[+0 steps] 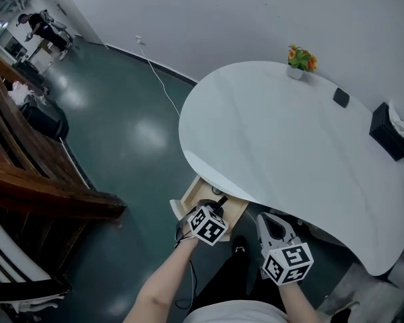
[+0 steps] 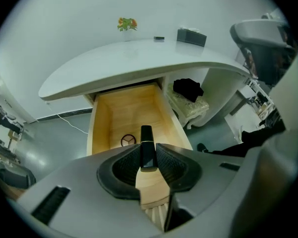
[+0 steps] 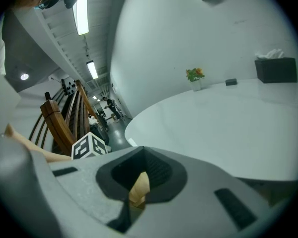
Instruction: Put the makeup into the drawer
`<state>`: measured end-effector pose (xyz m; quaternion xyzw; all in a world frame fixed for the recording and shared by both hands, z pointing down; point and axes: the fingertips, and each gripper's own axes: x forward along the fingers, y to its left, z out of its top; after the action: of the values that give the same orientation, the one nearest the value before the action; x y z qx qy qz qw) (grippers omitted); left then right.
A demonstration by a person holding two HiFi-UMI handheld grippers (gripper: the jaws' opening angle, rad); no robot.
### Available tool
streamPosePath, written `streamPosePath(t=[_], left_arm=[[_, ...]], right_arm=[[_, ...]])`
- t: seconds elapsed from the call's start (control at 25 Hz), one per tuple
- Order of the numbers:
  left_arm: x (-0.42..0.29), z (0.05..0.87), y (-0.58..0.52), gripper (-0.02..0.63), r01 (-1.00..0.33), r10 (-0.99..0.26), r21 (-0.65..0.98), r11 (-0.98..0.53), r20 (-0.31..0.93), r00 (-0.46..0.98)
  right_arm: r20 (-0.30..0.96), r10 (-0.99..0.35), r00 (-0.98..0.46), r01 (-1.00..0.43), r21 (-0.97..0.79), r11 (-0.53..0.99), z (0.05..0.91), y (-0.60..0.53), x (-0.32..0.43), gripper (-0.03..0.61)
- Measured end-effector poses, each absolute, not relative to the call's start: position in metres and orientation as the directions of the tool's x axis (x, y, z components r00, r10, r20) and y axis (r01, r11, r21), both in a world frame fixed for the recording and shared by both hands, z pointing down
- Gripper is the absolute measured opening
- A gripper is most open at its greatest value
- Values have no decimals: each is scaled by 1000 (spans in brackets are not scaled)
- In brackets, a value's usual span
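A: Left side?
B: Left gripper (image 2: 148,155) is clamped on the makeup (image 2: 147,148), a slim black tube standing between the pads. It points steeply down over the open drawer (image 2: 102,118).
A: Drawer?
B: Wooden, pulled out from under the near-left edge of the white table (image 1: 289,147). One black ring (image 2: 128,141) lies on its floor. The tube is over the near end.
A: Right side?
B: Right gripper (image 1: 273,229) sits just right of the drawer, jaws all but together, nothing between them.
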<state>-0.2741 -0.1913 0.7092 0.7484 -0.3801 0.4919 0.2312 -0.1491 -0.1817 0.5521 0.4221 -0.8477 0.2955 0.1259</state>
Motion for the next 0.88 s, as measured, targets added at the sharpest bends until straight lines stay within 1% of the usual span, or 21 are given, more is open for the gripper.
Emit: streamPosePath(t=[0.28,0.56,0.72,0.88], left_arm=[[-261,740,-202,100,-719,-245,-23,-694,947,206],[-250,761,-209,100,-657,-154,23,-753,966,210],[-246,775,-207,100,-561,-105,22,-828,976,193],[-249,787,-202,100,-467,-82,6,-884,982,169]], right_arm=[[471,-674,-569,-819,-402,410,555,-185,-124,2],[493,-683,-539,-837,-402,371,564,-184,-108,2],[503,-680,-533,-841,-404,360,567,-183,-105,2],[511,-676,-531,-843,-400,359,568,-180,-104,2]])
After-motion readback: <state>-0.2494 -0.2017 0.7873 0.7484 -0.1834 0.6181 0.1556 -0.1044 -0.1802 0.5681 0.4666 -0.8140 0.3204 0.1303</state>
